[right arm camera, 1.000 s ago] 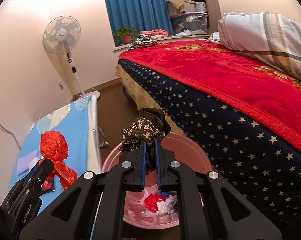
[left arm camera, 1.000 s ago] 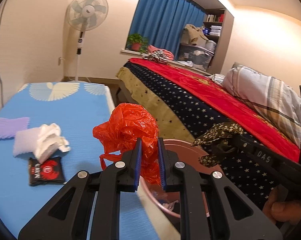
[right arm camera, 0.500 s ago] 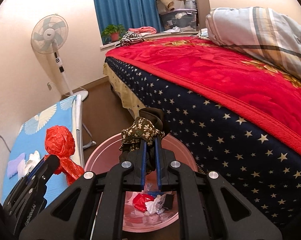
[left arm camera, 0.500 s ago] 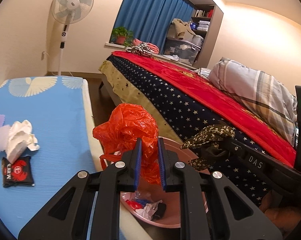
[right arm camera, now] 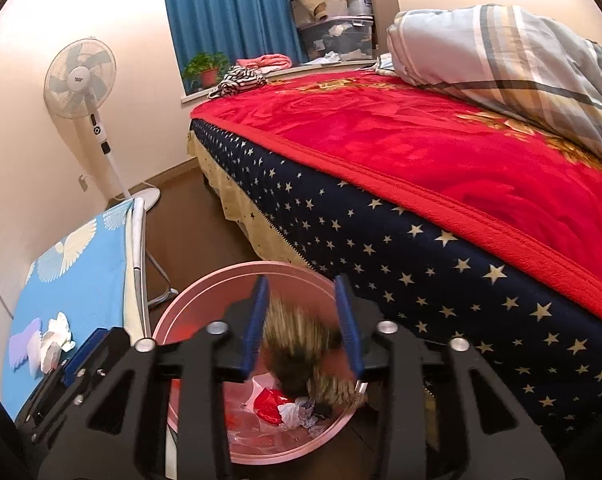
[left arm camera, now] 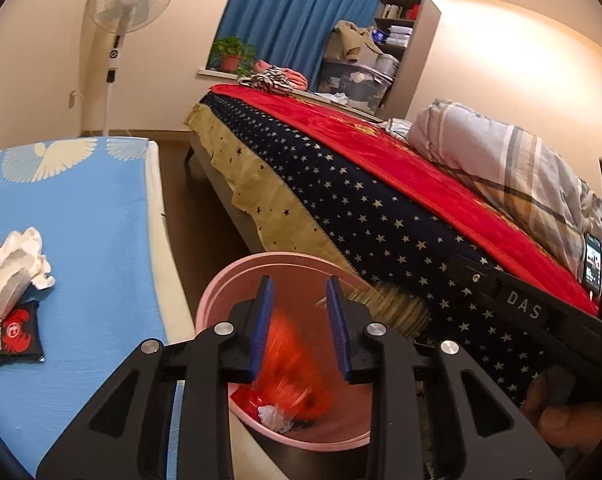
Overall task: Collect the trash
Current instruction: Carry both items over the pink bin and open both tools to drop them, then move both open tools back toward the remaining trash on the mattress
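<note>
left hand-held gripper point(left arm camera: 299, 322): matte black linkage arms, round silver screws, blue ribbed pads | right hand-held gripper point(right arm camera: 303, 324): same black frame, silver screws, blue pads; seen from the left camera, white "DAS" lettering on its side | bare fingers point(left arm camera: 569, 420) on its handle

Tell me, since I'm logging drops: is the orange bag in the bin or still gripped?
Released. The left gripper's fingers have just been opening; the orange bag blurs, falling into the pink bin.
</note>
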The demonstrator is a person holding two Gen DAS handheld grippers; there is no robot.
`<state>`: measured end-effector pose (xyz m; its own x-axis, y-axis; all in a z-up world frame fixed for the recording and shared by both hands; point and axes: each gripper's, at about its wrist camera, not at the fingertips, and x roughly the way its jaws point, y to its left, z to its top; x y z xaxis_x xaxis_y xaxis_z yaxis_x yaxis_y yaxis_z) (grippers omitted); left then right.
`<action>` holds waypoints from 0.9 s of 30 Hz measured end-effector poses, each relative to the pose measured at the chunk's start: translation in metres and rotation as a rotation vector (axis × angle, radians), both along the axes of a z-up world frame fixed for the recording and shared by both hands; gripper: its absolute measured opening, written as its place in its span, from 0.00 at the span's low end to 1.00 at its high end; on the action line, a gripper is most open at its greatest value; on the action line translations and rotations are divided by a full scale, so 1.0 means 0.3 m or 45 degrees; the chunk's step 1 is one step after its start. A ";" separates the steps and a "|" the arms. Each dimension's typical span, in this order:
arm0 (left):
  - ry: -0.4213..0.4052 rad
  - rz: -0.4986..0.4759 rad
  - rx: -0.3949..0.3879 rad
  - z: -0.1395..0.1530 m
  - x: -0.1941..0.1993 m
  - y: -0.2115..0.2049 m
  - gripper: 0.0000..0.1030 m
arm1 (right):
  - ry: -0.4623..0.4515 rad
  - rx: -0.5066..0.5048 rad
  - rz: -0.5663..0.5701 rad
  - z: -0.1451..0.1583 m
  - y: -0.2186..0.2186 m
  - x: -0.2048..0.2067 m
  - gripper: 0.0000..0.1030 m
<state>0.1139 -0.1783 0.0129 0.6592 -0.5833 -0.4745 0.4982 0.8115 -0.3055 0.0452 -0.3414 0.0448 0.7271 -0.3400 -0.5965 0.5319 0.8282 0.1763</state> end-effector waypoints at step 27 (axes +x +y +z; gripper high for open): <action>-0.105 0.225 0.041 0.096 -0.072 0.275 0.26 | -0.087 -0.004 0.270 0.053 0.241 0.025 0.40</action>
<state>0.0925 -0.0957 0.0417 0.7873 -0.4407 -0.4312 0.3696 0.8971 -0.2421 0.0526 -0.2691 0.0608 0.8214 -0.1766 -0.5424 0.3324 0.9210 0.2034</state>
